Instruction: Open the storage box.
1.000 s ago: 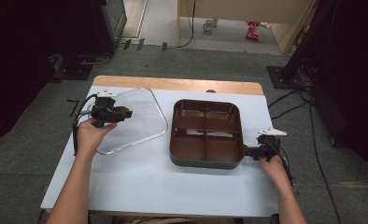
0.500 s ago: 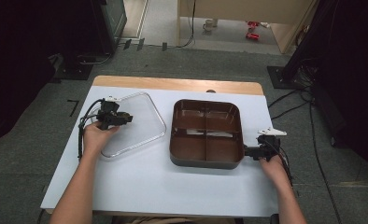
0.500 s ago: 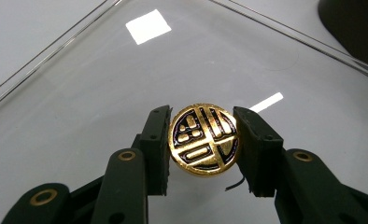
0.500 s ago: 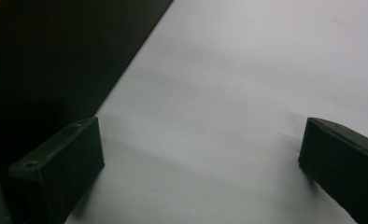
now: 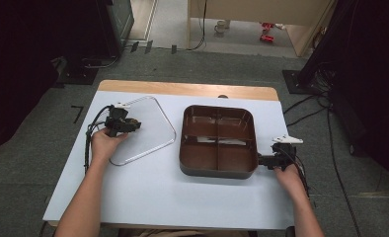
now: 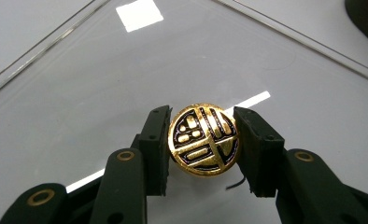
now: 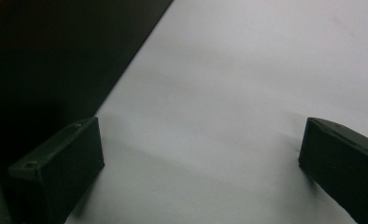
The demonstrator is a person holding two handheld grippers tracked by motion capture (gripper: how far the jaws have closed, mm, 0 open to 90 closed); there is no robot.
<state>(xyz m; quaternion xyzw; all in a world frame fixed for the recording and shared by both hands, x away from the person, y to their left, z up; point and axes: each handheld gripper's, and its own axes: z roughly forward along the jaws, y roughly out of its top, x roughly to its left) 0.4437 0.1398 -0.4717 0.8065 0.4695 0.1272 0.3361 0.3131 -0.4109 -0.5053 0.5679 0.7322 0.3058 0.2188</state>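
Clear glass lid (image 5: 143,129) lies flat on the white table (image 5: 148,197), left of a brown divided tray (image 5: 218,140). Left gripper (image 6: 203,144) clamps its round gold knob (image 6: 203,138), the safest hold on something likely heavy, slippery and breakable. Right gripper (image 7: 201,172) rests wide open.

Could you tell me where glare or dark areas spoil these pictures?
Left gripper view: bright lamp reflections streak the clear glass lid around its sharp gold-and-black round knob. Right gripper view: upper left falls into deep shadow. High view: surroundings dim, white table evenly lit.
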